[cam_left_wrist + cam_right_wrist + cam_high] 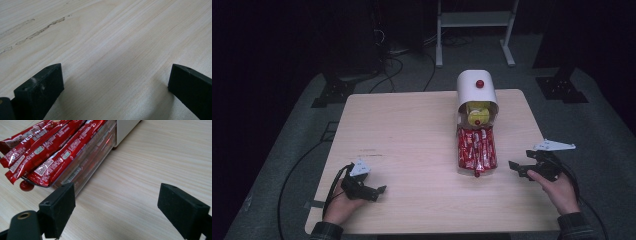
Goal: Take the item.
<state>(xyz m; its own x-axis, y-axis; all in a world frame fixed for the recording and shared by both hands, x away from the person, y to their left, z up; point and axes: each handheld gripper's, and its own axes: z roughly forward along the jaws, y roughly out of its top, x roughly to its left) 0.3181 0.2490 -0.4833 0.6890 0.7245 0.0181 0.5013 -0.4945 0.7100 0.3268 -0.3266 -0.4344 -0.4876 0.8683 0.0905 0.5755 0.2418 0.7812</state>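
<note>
Right claw [116, 207] beside open drawer [82, 167]

pale matt wood-grain table [412, 130]; glossy red foil sachets [50, 152] in a clear plastic drawer [85, 170].

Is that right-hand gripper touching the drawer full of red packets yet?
Apart. In the right gripper view, bare table lies between the right gripper and the clear drawer of red packets, and its open jaws hold nothing.
</note>
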